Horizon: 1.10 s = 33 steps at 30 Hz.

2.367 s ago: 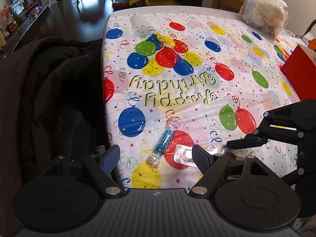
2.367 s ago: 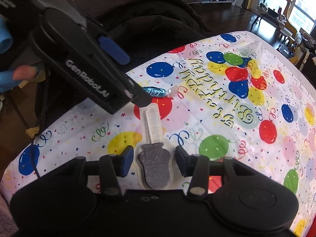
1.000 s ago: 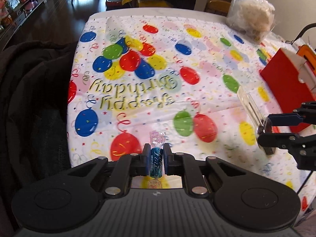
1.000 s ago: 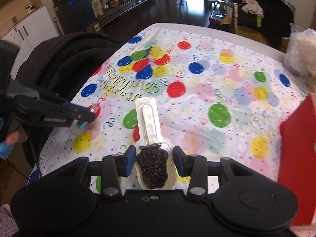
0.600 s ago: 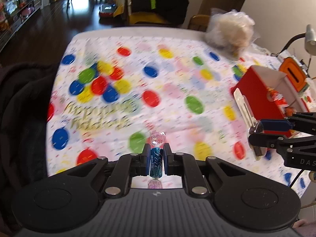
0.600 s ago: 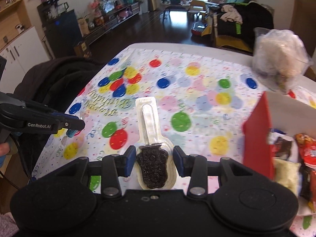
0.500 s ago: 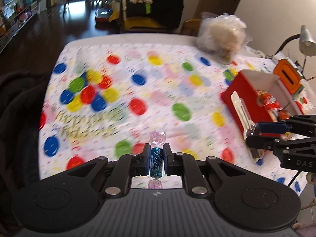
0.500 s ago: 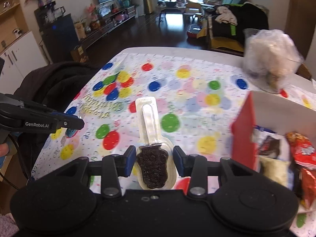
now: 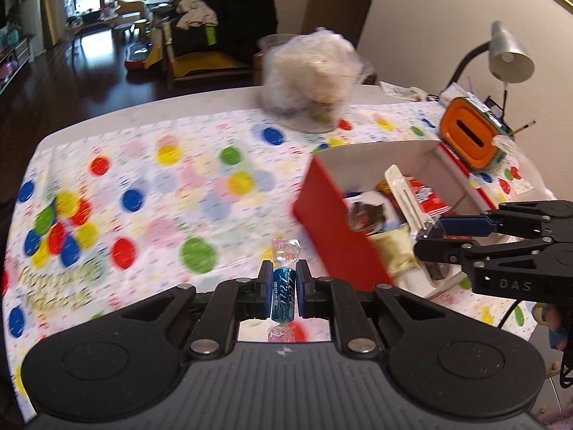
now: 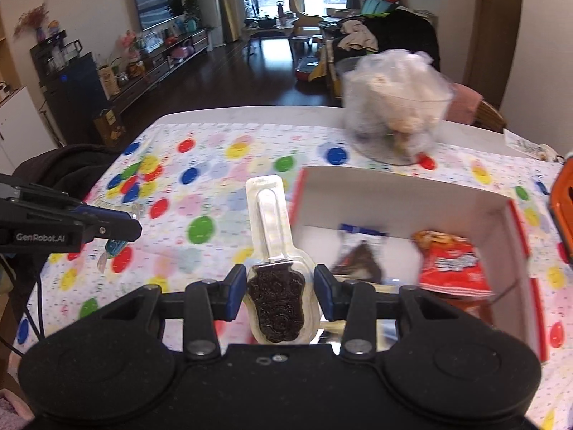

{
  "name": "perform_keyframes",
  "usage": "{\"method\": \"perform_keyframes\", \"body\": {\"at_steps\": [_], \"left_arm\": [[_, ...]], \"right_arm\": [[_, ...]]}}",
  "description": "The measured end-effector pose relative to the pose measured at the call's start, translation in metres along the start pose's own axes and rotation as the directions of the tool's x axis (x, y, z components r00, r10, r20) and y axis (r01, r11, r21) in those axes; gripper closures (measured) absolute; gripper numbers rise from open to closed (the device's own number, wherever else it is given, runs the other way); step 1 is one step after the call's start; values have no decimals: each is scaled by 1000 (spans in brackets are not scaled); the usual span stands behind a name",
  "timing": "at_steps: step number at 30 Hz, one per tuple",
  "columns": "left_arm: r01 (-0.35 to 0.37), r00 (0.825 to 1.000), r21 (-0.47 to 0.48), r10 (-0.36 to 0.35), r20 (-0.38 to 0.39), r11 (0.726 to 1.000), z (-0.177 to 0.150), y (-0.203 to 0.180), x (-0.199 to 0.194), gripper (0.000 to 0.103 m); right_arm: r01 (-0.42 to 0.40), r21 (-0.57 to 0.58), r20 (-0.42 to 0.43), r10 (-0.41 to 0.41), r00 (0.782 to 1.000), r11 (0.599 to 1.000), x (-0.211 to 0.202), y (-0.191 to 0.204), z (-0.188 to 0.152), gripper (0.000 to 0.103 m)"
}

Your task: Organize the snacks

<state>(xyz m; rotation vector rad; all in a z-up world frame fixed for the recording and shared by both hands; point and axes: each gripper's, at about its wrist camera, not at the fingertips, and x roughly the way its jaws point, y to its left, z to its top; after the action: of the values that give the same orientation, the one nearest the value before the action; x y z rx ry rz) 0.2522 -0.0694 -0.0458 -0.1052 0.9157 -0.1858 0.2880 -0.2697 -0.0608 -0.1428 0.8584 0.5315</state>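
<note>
Two snacks ride in your tools: left gripper [image 9: 283,288] clamps a blue candy [image 9: 283,295]; right gripper [image 10: 275,292] pinches a chocolate pop [image 10: 274,286]. Ahead of both sits the red box [image 9: 335,222]. Release early and each lands outside its near wall.

The right claw [image 10: 280,292] grips a clear blister pack [image 10: 275,276] with a dark chocolate piece on a stick, its blue pads pressed against the pack's wide end while the stick end points away over the desk [image 10: 222,114]. Just past it sits a red box [image 10: 515,229] with white inner walls, holding a red snack bag [image 10: 453,265] and a dark-wrapped snack [image 10: 360,254]. At the left edge the left claw [image 10: 125,227] reaches in, with a blue-wrapped candy [image 10: 114,247] showing under its tip. A balloon-print tablecloth [image 10: 215,197] covers the desk, and a clear plastic bag [image 10: 394,107] of pale food stands at the far side.
</note>
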Motion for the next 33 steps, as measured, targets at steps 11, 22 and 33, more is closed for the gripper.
{"method": "perform_keyframes", "body": {"at_steps": [11,22,33], "left_arm": [[-2,1000,51,3,-21,999,29,-78,41,90],[-123,990,-59,119,-72,991,37,-47,65,90],[-169,966,-216,118,-230,962,20,13,107,80]], "right_arm": [[30,38,-15,-30,999,999,0,-82,0,63],[17,101,-34,-13,999,995,9,-133,-3,63],[-62,126,-30,67,997,990,15,-114,-3,63]]}}
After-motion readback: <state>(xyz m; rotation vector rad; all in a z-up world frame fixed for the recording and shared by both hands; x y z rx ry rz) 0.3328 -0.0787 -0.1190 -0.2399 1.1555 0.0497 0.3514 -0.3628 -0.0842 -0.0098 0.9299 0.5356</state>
